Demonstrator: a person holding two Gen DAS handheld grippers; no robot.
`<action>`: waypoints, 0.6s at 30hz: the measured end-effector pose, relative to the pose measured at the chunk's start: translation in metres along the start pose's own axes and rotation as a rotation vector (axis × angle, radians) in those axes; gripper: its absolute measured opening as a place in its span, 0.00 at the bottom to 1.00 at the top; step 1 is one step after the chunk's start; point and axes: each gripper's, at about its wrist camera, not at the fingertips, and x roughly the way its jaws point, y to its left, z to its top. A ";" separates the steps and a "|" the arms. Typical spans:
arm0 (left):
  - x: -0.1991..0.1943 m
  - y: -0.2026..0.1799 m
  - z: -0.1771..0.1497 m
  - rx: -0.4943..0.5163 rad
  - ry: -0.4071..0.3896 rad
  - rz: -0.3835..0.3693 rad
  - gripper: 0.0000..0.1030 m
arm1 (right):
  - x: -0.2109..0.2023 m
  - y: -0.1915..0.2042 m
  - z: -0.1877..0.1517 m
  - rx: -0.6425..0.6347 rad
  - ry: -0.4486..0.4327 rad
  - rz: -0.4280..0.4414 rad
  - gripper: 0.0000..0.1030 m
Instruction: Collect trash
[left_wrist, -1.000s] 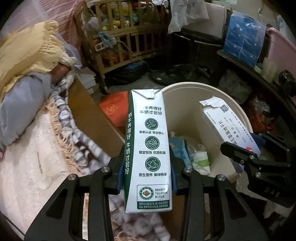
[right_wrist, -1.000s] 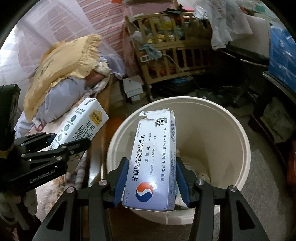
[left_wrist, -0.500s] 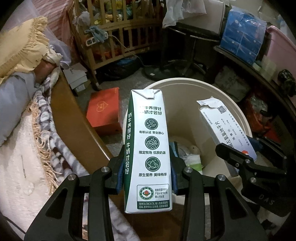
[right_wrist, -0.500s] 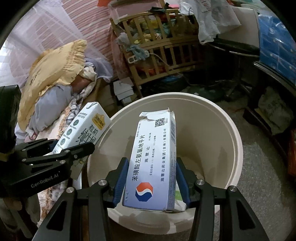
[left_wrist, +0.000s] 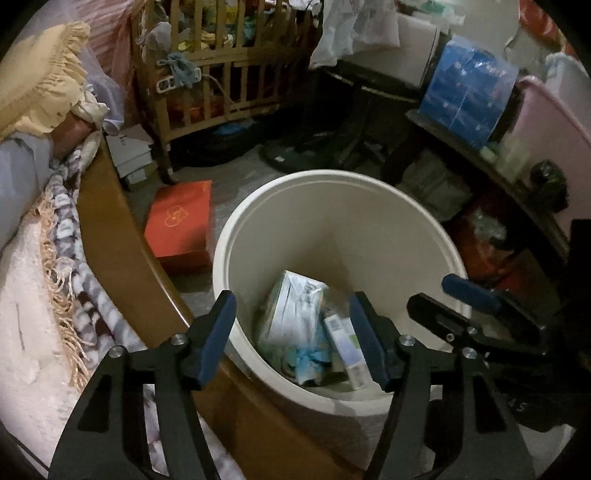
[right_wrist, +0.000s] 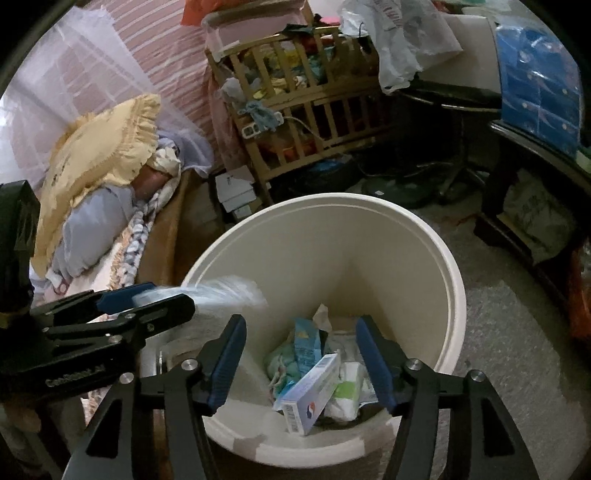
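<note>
Release over the bin: left gripper (left_wrist: 291, 336) and right gripper (right_wrist: 299, 360) both part-open and empty, jaws having just been opening. The milk carton (left_wrist: 291, 314) and the medicine box (right_wrist: 314, 391) lie among wrappers at the bottom of the cream trash bin (right_wrist: 454, 295), which stands on the floor right of the bed edge (left_wrist: 110, 236). Both are judged light, stiff cardboard, crushable; best pinched across the flat broad faces
</note>
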 end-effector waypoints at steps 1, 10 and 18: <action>-0.004 0.000 -0.001 0.000 -0.007 0.000 0.62 | -0.003 0.001 -0.001 0.001 -0.003 0.001 0.58; -0.062 0.007 -0.020 -0.032 -0.113 0.056 0.62 | -0.045 0.034 -0.012 -0.055 -0.068 0.006 0.59; -0.128 0.019 -0.043 -0.050 -0.242 0.118 0.62 | -0.092 0.075 -0.024 -0.125 -0.156 -0.003 0.65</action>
